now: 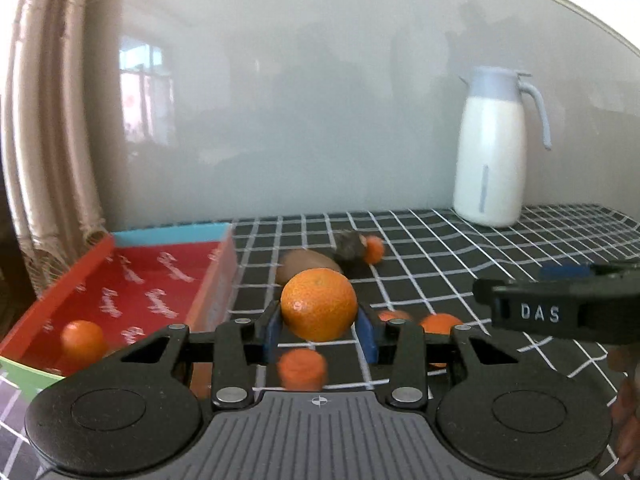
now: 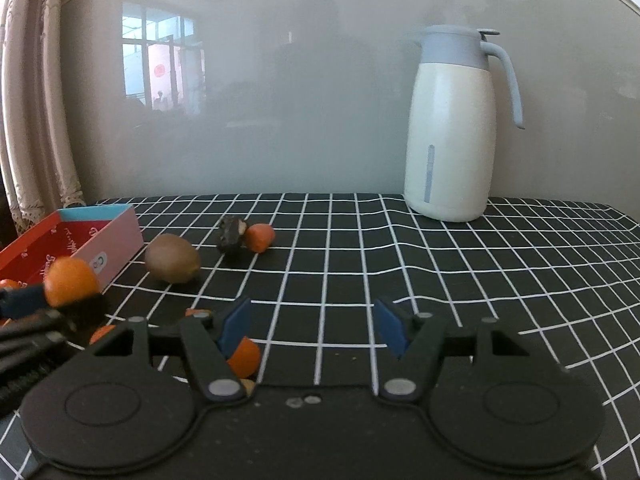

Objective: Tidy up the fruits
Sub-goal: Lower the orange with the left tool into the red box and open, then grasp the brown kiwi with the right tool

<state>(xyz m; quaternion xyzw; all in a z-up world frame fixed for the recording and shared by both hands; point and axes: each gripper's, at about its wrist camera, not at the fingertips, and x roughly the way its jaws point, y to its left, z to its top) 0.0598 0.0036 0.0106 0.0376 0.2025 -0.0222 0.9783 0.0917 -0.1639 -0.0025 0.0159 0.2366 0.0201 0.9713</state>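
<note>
My left gripper (image 1: 320,324) is shut on a mandarin (image 1: 319,300), its blue pads pressing both sides, lifted above the checked cloth just right of the red box (image 1: 132,280). One mandarin (image 1: 82,340) lies in the box. A kiwi (image 1: 298,266), a dark fruit (image 1: 349,245) and a small orange fruit (image 1: 374,249) lie behind. My right gripper (image 2: 314,326) stands open over bare cloth, a mandarin (image 2: 245,356) beside its left finger. In the right wrist view the held mandarin (image 2: 70,281) shows at far left, with the kiwi (image 2: 172,258) beyond.
A white jug with a grey lid (image 2: 450,128) stands at the back right against the wall. More small mandarins (image 1: 302,368) (image 1: 440,322) lie on the cloth below the left gripper. The right gripper's body (image 1: 560,308) juts in from the right.
</note>
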